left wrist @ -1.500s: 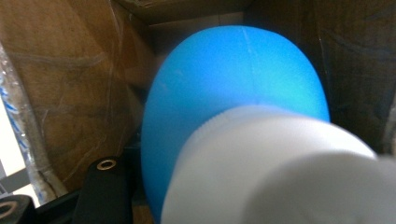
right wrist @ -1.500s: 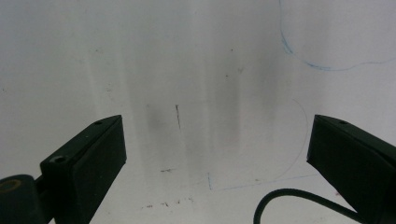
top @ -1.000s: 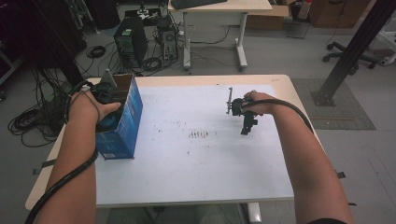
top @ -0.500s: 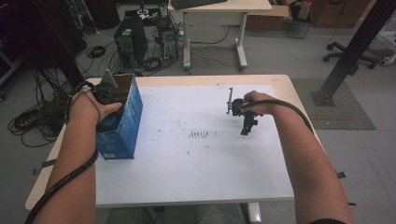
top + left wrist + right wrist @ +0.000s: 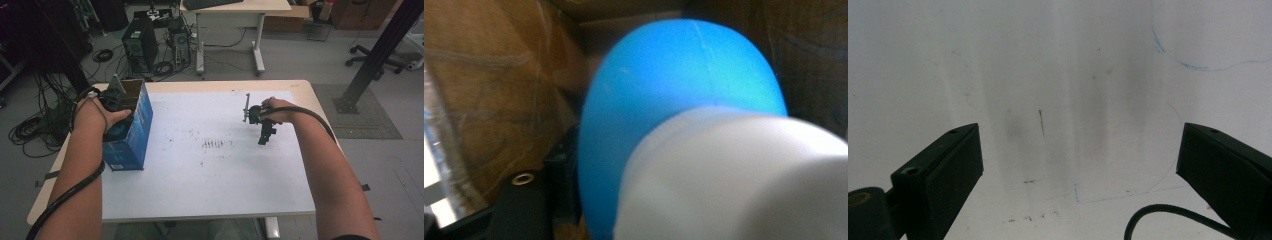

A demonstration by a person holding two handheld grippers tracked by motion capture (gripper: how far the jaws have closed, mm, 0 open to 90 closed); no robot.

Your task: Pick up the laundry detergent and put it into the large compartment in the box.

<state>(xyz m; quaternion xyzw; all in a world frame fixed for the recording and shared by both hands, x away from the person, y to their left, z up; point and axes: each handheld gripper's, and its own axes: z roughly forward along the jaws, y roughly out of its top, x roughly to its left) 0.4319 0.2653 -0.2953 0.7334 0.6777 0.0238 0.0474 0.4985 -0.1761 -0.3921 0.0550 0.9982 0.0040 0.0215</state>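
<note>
At the left of the high view, the left gripper [image 5: 114, 102] is seen inside the blue cardboard box [image 5: 131, 142], its jaws just eased apart around a blue-and-white object [image 5: 684, 125], apparently being released, while the right gripper [image 5: 1078, 165] is held spread over the white surface [image 5: 210, 170].

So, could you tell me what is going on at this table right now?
A person works with two handheld grippers. The left gripper is down inside the open blue box, its jaws just opening, with a blue and white object right in front of them. The right gripper rests open and empty on the white sheet.
</note>
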